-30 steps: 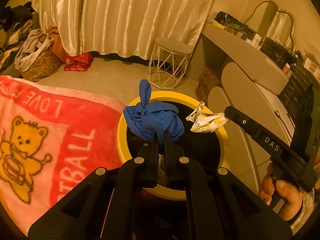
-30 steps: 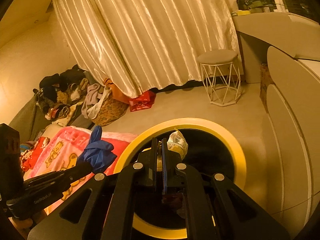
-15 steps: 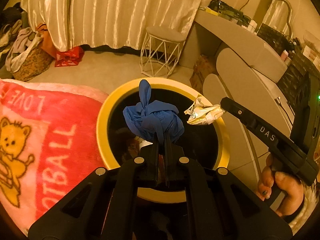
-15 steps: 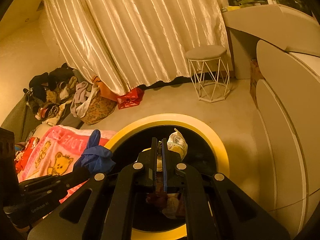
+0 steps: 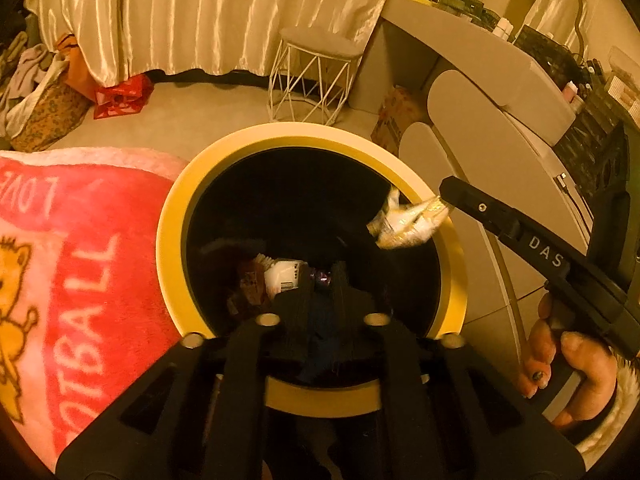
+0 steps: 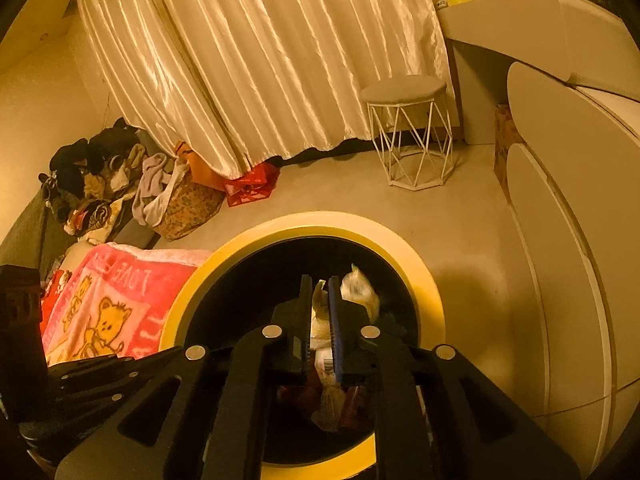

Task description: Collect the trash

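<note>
A round bin with a yellow rim point(image 5: 172, 236) and a black inside stands on the floor below both grippers; it also shows in the right wrist view point(image 6: 424, 280). My left gripper point(image 5: 320, 284) is open over the bin, with the blue glove point(image 5: 320, 336) blurred between and below its fingers. My right gripper point(image 6: 320, 292) is shut on a crumpled white and yellow wrapper point(image 6: 358, 288) above the bin's right side; the wrapper also shows in the left wrist view point(image 5: 408, 220). Other wrappers point(image 5: 280, 276) lie at the bin's bottom.
A pink and red bear blanket point(image 5: 60, 264) lies left of the bin. A white wire stool point(image 5: 316, 72) stands by the cream curtain point(image 5: 224, 12). A grey rounded dresser point(image 5: 492, 92) is on the right. A clothes pile point(image 6: 104, 184) lies at far left.
My left gripper has opened and the blue glove has dropped from above its fingers down toward the bin. Both grippers have moved closer over the bin. The right gripper still holds the wrapper.
</note>
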### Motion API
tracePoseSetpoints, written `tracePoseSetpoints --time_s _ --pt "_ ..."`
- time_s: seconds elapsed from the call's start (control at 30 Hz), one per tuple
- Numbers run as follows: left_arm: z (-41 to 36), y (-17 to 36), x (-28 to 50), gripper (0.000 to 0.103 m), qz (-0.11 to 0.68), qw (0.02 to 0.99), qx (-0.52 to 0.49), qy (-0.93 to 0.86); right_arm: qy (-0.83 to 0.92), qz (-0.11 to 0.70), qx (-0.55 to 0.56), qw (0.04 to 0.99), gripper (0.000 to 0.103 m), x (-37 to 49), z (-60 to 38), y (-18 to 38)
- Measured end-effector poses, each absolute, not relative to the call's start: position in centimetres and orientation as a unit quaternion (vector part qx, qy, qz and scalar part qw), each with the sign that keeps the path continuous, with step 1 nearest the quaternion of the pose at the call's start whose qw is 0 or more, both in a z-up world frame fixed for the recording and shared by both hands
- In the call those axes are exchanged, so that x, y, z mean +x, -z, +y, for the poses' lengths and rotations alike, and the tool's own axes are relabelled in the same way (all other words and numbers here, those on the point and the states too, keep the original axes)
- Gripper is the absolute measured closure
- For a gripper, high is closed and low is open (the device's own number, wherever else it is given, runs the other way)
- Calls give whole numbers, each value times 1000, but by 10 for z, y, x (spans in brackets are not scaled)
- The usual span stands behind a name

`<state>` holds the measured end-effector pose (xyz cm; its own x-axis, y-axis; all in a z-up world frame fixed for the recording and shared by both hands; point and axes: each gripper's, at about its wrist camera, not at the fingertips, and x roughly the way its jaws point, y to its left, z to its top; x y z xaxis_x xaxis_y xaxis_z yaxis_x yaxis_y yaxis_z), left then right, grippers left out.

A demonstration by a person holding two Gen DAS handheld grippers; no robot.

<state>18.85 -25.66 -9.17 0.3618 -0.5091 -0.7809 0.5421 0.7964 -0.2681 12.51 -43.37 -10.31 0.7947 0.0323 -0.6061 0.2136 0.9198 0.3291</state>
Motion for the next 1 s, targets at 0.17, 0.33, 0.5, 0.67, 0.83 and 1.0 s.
tracePoseSetpoints --time_s 0.17,0.33,0.5,0.67,0.83,1.0 --pt "-252 91 189 42 464 828 12 315 50 311 186 931 72 122 -433 99" --pt "-243 83 185 15 455 837 6 305 57 305 181 933 57 116 -433 94" --pt "-230 74 183 11 447 848 -5 286 60 300 173 936 44 110 -430 88" --pt "-217 64 179 11 437 858 -17 270 64 296 159 940 28 102 -422 80" --pt "-200 54 174 11 426 867 -27 258 62 293 146 943 21 95 -410 73" --pt "-180 45 167 11 413 876 -40 246 52 288 127 948 19 87 -393 64"
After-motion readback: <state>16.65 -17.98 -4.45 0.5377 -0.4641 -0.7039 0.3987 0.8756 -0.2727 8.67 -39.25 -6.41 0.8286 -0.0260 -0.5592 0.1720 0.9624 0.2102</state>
